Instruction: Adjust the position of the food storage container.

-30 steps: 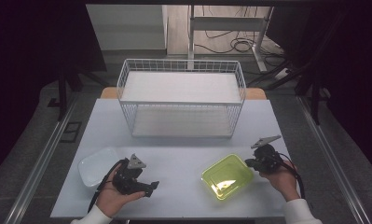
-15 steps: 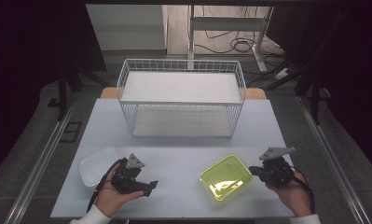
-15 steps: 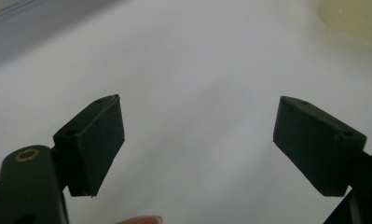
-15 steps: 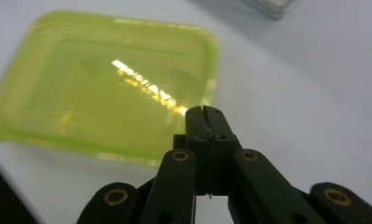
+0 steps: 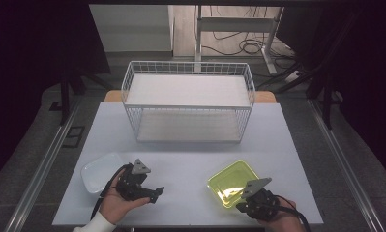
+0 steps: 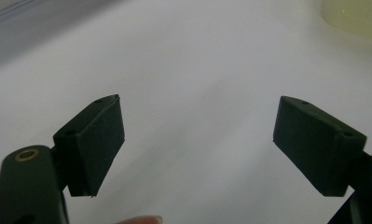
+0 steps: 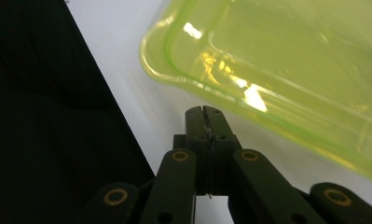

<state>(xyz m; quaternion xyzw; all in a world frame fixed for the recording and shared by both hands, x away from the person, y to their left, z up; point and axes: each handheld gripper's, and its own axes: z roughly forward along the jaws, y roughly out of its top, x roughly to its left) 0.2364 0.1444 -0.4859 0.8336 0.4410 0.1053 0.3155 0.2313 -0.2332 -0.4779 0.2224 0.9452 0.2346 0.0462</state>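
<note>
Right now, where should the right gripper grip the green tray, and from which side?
Probably the near rim of the green tray, coming from the table's front edge. The tray is shallow, lies flat, and its raised lip faces the right gripper, whose jaws are shut and must open first.

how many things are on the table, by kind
yellow-green tray: 1
white tray: 1
white wire basket: 1
tongs, left and right: 2
total: 5

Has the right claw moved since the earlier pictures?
Yes. The right claw has slid from the right side of the yellow-green tray to the tray's near corner, close to the table's front edge, shut.
</note>
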